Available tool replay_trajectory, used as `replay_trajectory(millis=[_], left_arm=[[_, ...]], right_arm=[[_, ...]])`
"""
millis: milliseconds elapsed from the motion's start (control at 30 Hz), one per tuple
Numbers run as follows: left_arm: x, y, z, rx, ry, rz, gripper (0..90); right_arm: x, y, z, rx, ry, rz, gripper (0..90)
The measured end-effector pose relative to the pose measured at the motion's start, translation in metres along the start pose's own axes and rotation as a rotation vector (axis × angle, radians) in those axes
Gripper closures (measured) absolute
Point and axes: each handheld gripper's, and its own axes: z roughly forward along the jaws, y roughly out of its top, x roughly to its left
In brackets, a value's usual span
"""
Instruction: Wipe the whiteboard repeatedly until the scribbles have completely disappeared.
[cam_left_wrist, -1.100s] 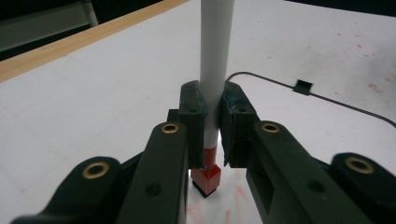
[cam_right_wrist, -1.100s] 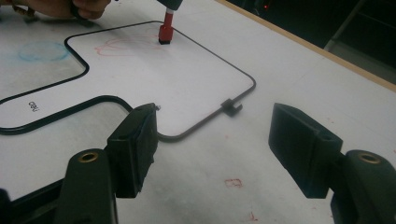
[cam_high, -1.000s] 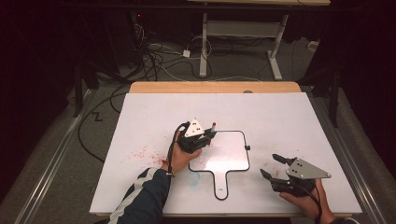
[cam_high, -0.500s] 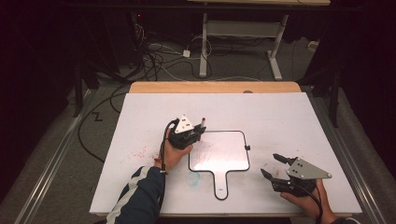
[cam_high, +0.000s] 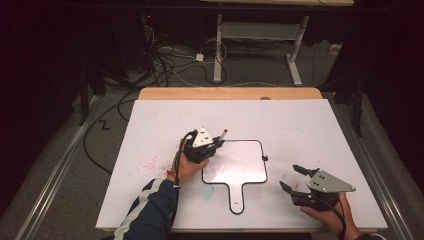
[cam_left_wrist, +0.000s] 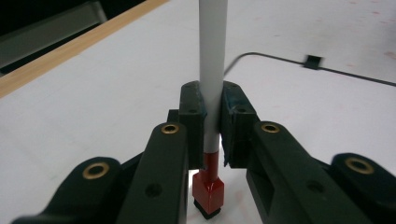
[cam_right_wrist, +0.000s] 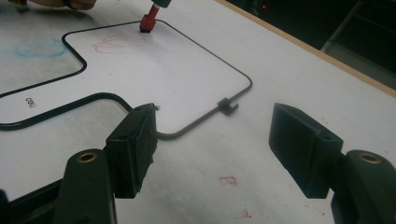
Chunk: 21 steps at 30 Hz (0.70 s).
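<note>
Marker sits clamped between the jaws of the left gripper, centre of the high view, its red end over the upper-left corner of the handled whiteboard. Right gripper, lower right, holds nothing, jaws wide, just beside the whiteboard's right edge

Bench lies bare across its far half and along the left side. Nearer the person, a paddle-shaped whiteboard lies flat between the left hand-held gripper and right hand-held gripper; a marker sticks up.
</note>
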Motion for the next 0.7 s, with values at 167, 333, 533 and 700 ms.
replay_trajectory(millis=[167,333,533,700], left_arm=[[0.012,-0.006,0.0,-0.039,0.005,-0.092,78.7],[0.001,-0.002,0.005,-0.049,-0.073,-0.103,78.7],[-0.029,0.005,0.014,-0.043,-0.178,-0.032,78.7],[-0.036,0.007,0.015,-0.04,-0.206,0.002,78.7]], right_arm=[[0.001,0.001,0.001,0.001,0.005,-0.005,33.2],[0.001,0.001,0.003,0.003,0.006,-0.008,33.2],[0.001,0.0,0.002,0.003,0.009,-0.006,33.2],[0.002,0.0,0.003,0.012,0.014,-0.012,33.2]])
